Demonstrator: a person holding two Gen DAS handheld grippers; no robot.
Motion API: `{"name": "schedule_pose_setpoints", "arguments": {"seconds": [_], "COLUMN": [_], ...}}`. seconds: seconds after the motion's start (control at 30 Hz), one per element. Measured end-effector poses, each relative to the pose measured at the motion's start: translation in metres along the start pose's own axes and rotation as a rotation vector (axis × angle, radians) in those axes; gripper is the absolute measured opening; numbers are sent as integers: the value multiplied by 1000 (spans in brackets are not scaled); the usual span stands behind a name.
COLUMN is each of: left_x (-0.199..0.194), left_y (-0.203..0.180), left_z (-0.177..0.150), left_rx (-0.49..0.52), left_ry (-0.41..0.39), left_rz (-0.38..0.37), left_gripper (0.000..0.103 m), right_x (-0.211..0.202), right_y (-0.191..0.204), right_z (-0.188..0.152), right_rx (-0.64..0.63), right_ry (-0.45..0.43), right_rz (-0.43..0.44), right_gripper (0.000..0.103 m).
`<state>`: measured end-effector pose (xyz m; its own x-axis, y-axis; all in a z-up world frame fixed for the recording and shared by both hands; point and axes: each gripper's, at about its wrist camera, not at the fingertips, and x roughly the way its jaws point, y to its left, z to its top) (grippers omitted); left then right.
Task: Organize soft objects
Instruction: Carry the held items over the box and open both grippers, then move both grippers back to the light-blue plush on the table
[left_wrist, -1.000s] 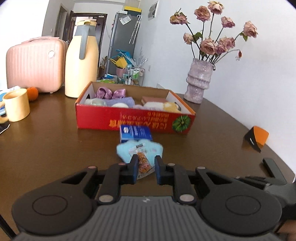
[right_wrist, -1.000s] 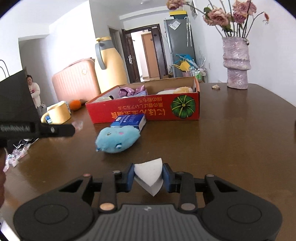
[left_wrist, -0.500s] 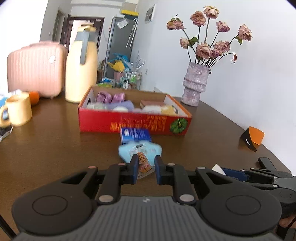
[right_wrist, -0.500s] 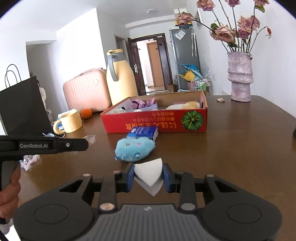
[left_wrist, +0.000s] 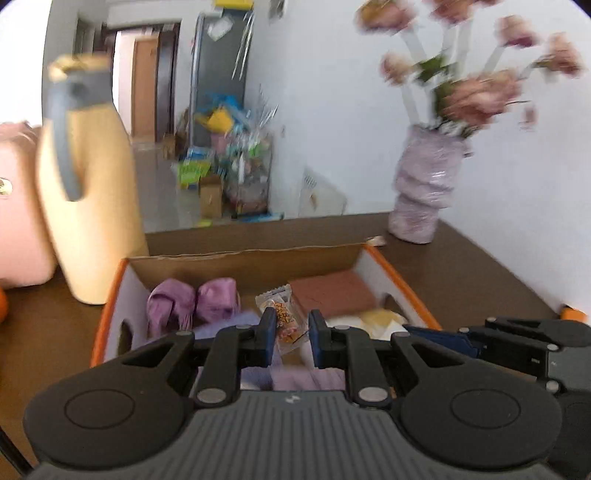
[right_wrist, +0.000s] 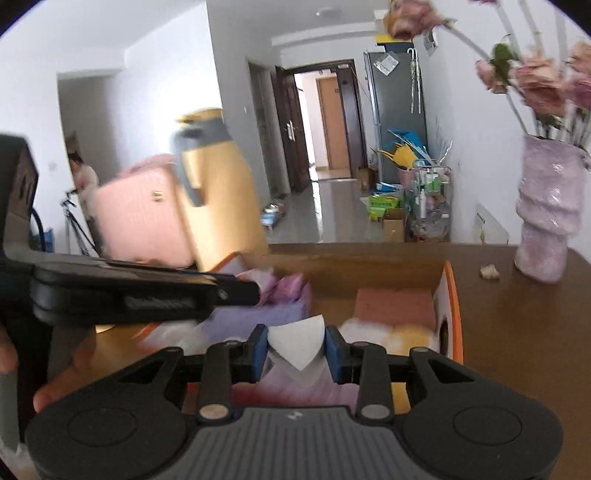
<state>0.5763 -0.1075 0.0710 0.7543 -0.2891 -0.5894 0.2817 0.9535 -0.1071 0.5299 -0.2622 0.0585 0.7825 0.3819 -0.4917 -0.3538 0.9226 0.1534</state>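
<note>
My left gripper (left_wrist: 291, 332) is shut on a small clear snack packet (left_wrist: 282, 317) and holds it above the open cardboard box (left_wrist: 402, 277). In the box lie purple cloth items (left_wrist: 192, 302), a brown pad (left_wrist: 328, 295) and pale soft things. My right gripper (right_wrist: 295, 349) is shut on a white sponge piece (right_wrist: 297, 341), also above the box (right_wrist: 448, 291). The left gripper's body (right_wrist: 129, 291) crosses the left of the right wrist view. The right gripper's body (left_wrist: 517, 343) shows at the right of the left wrist view.
A cream thermos jug (left_wrist: 88, 206) and a pink case (left_wrist: 18, 221) stand behind the box on the left. A lilac vase of flowers (left_wrist: 424, 192) stands at the back right of the brown table (left_wrist: 480, 266). A person (right_wrist: 83, 177) is far left.
Both grippers rose and moved forward from the table in front of the box to above the box, each keeping its item. The blue plush and blue pack have dropped out of view.
</note>
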Motion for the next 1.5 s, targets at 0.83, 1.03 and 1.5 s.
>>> {"name": "schedule_pose_setpoints", "arguments": {"seconds": [0.83,1.03,1.5], "left_x": [23,-84,-255], "left_y": [45,52,20], "left_z": [39,6,-187], "left_rx": [-3,14,-27], "left_ry": [72,-27,-236], "left_rz": [85,147,168], "left_gripper": [52,67,82], "right_x": [56,-40,-190], "right_y": [-20,-25,44], "right_z": [53,49,-106], "right_rx": [-80,-36,-7], "right_ry": [134,38,-117], "right_rz": [-70,-112,-123], "right_gripper": [59,73,87]}}
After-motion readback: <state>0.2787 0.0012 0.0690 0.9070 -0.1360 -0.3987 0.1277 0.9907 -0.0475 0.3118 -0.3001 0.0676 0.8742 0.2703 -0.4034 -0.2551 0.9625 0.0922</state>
